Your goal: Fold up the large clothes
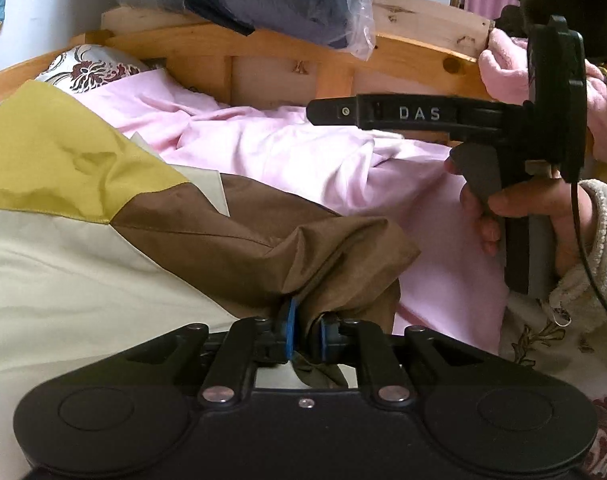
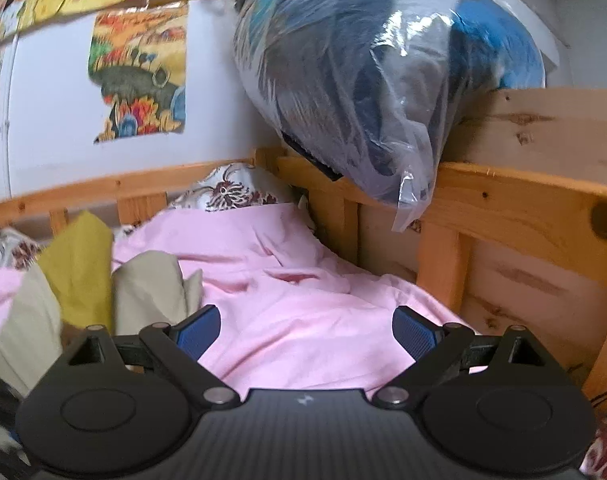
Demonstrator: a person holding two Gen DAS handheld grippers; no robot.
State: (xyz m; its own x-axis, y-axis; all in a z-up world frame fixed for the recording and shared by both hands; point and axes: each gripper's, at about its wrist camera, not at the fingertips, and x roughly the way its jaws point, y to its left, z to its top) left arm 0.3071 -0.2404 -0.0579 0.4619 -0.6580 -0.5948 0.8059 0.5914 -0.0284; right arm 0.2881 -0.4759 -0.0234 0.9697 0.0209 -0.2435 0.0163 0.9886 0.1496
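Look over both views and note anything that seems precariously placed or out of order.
The clear plastic bag of blue bedding perches on the wooden bed rail, overhanging the pink sheet; it looks liable to slide off. Nothing else stands out.

pink sheet (image 2: 303,300) | wooden bed frame (image 2: 503,208) | plastic bag (image 2: 383,80) on frame | wall posters (image 2: 139,76)

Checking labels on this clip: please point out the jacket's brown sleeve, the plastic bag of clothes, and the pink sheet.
brown sleeve (image 1: 263,240), left wrist view, mid-sleeve fabric.
plastic bag of clothes (image 2: 383,80), right wrist view, bag's middle.
pink sheet (image 2: 303,288), right wrist view, bare wrinkled area.
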